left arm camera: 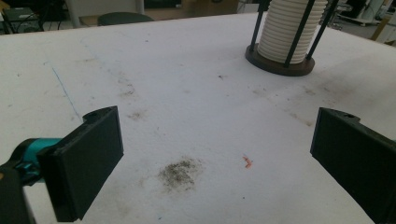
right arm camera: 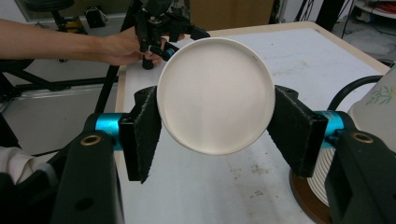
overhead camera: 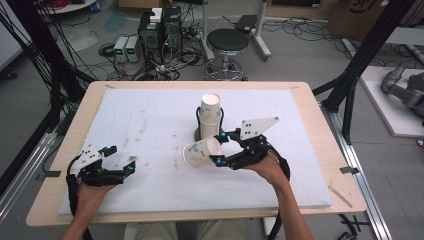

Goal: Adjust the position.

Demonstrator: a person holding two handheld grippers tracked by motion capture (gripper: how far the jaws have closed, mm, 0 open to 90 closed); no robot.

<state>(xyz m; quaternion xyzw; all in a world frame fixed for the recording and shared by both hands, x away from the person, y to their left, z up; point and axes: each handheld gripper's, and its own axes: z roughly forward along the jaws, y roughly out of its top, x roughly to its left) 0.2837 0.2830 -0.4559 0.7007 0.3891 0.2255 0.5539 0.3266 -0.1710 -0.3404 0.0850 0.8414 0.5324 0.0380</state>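
While the person's left hand rested near the front left edge of the white surface (overhead camera: 150, 125), the left claw (overhead camera: 121, 161) stood released, its jaws wide apart over bare, smudged foam. The right claw (overhead camera: 216, 148) was clenched on a paper cup (overhead camera: 201, 152), lying on its side just above the surface, mouth turned toward the left claw and base toward the right hand. From the right gripper view the cup's round white base (right arm camera: 215, 95) sat squeezed between the two black pads. Just behind it stood the cup stack (overhead camera: 210, 116) in its dark wire holder, near the middle of the surface.
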